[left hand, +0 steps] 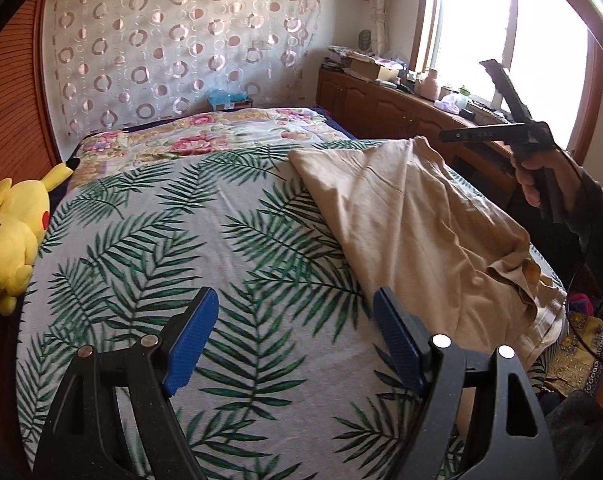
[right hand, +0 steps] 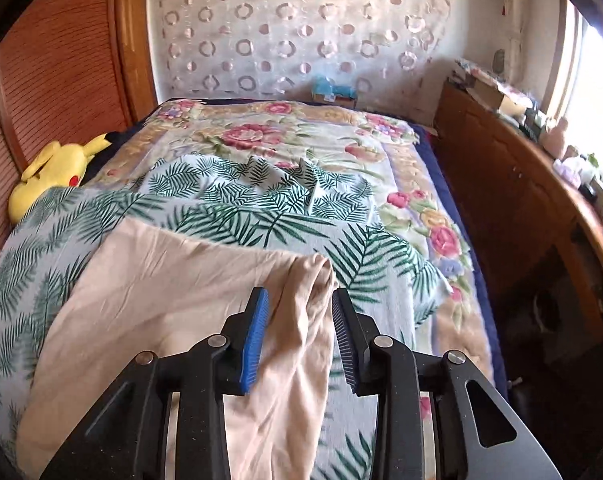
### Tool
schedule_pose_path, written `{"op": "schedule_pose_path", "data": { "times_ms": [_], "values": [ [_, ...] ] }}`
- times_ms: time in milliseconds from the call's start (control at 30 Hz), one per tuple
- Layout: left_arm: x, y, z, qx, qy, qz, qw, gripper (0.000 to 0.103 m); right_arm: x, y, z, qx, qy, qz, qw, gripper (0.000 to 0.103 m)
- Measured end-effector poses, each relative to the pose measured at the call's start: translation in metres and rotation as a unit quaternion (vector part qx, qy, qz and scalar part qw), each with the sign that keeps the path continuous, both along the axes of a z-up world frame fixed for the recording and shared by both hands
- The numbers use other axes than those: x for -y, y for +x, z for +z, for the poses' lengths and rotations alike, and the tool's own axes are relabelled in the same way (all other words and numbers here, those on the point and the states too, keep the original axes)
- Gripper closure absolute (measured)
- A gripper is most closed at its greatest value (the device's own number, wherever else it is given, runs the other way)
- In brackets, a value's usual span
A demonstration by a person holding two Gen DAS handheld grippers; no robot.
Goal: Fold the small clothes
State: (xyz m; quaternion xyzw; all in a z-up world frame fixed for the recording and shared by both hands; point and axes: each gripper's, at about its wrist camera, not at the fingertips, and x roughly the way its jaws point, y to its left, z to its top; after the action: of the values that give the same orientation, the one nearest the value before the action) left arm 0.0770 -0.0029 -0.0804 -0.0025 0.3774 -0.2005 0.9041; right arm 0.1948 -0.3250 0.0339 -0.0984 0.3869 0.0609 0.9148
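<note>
A beige garment [left hand: 421, 216] lies on the palm-leaf sheet [left hand: 205, 240] at the bed's right side, partly folded over with a rumpled edge near the bed's side. My left gripper [left hand: 295, 312] is open and empty above the sheet, just left of the garment. In the right wrist view the garment [right hand: 173, 292] spreads to the left, and a bunched fold of it runs between my right gripper's open jaws. My right gripper [right hand: 300, 304] is open around that fold, its blue pads [right hand: 257, 336] apart from it. The right gripper's body also shows in the left wrist view [left hand: 517, 136], held in a hand.
A yellow plush toy [left hand: 13, 236] lies at the bed's left edge by the wooden headboard [right hand: 61, 60]. A floral quilt [right hand: 285, 140] covers the far end. A cluttered wooden cabinet [left hand: 405, 104] runs along the right under the window. Bags lie on the floor [left hand: 581, 344].
</note>
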Motion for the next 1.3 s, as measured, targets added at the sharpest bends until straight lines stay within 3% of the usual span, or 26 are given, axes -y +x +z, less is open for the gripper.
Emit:
{"op": "schedule_pose_path", "data": {
  "times_ms": [300, 400, 533, 700, 800, 1167, 1300],
  "values": [
    [0.030, 0.001, -0.013, -0.020, 0.016, -0.023, 0.9994, 0.023, -0.024, -0.094, -0.025, -0.006, 0.018, 0.080, 0.997, 0.069],
    [0.036, 0.002, -0.016, -0.027, 0.016, -0.023, 0.9992, 0.023, -0.033, -0.120, -0.042, -0.005, 0.001, 0.103, 0.995, 0.069],
    [0.044, 0.002, -0.024, -0.040, 0.018, -0.026, 0.9987, 0.023, -0.026, -0.138, -0.055, -0.004, 0.006, 0.098, 0.995, 0.069],
    [0.053, 0.002, -0.032, -0.051, 0.028, -0.030, 0.9978, 0.023, -0.023, -0.163, -0.050, 0.002, 0.020, 0.096, 0.995, 0.069],
    [0.056, 0.002, -0.037, -0.058, 0.032, -0.032, 0.9973, 0.023, -0.026, -0.171, -0.052, -0.001, 0.024, 0.097, 0.995, 0.059],
    [0.065, -0.001, -0.038, -0.054, 0.053, -0.038, 0.9964, 0.019, -0.046, -0.186, -0.061, -0.022, 0.019, 0.114, 0.993, 0.059],
    [0.066, -0.001, -0.038, -0.053, 0.053, -0.037, 0.9964, 0.019, -0.049, -0.189, -0.049, -0.005, 0.019, 0.118, 0.993, 0.059]
  ]
}}
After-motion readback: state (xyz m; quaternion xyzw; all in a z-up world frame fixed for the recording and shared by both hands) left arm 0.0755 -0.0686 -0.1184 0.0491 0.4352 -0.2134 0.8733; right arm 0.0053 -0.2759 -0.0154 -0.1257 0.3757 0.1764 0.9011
